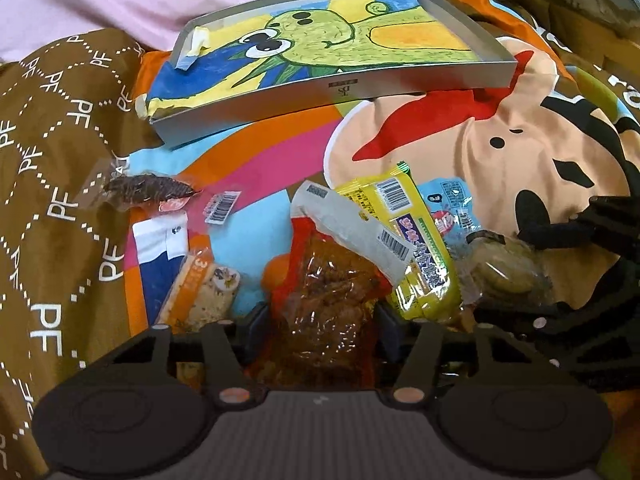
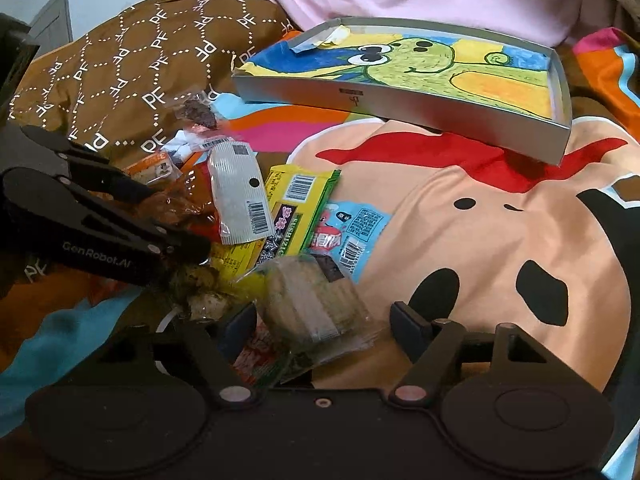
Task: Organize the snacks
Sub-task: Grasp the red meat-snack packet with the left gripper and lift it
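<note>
Left gripper is clamped on a red packet of brown snack, both pads touching its sides. Right gripper straddles a clear cracker packet; jaws apart, right pad clear of it. Other snacks lie heaped on the cartoon blanket: yellow packet, grey-white packet. The grey tray sits behind the pile, with only a drawing inside.

The snack pile crowds the near left. To its right the cartoon blanket lies bare, wide enough for tongs. The gray box blocks the far side.
</note>
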Tool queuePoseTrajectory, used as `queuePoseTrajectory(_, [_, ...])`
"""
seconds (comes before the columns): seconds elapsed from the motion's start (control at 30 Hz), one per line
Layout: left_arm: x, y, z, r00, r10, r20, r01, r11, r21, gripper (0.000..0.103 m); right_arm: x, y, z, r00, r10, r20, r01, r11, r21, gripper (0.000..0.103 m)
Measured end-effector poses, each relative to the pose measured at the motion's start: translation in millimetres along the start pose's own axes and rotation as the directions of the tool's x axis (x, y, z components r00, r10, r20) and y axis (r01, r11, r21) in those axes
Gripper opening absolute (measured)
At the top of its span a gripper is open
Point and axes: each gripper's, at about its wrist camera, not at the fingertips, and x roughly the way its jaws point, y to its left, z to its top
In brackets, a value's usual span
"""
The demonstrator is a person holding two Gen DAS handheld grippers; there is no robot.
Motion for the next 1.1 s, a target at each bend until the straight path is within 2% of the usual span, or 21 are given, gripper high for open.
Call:
queuePoseTrajectory(0.17, [-2.3,-6.0,0.1,1.0,0.008,-0.002,-0.008,1.0,-0.004,0.047,0.4,1.0,-0.8,1.0,-0.011,0.005,0.011,1.0,-0.002,0.069])
queuePoseTrajectory(0.5, [-12.8,-13.7,2.0,0.998,0.066,0.002,-0.066,0.997,-0.039,0.045,-3.3,6.8,-1.9,0.999,-0.043,0.027,0.044,0.998,-0.042,0.067])
queuePoseTrajectory(0.7, [-24.0,-18.5,3.0,0.994,0.103,0.03,-0.101,0.993,-0.065,0.045,-10.0,15.1,-1.8,0.993,-0.097,0.074,0.104,0.99,-0.096,0.067])
queuePoseTrajectory(0.93, [-35.0,-17.3,8.3,0.99,0.126,0.069,-0.116,0.984,-0.137,0.045,-20.1,16.8,1.0,0.973,-0.152,0.173,0.175,0.976,-0.128,0.066])
queuePoseTrajectory(1.1, [-42.9,-18.8,18.2,0.982,0.144,0.126,-0.119,0.976,-0.184,0.045,-27.0,12.2,5.6,0.943,-0.195,0.27,0.233,0.966,-0.114,0.066])
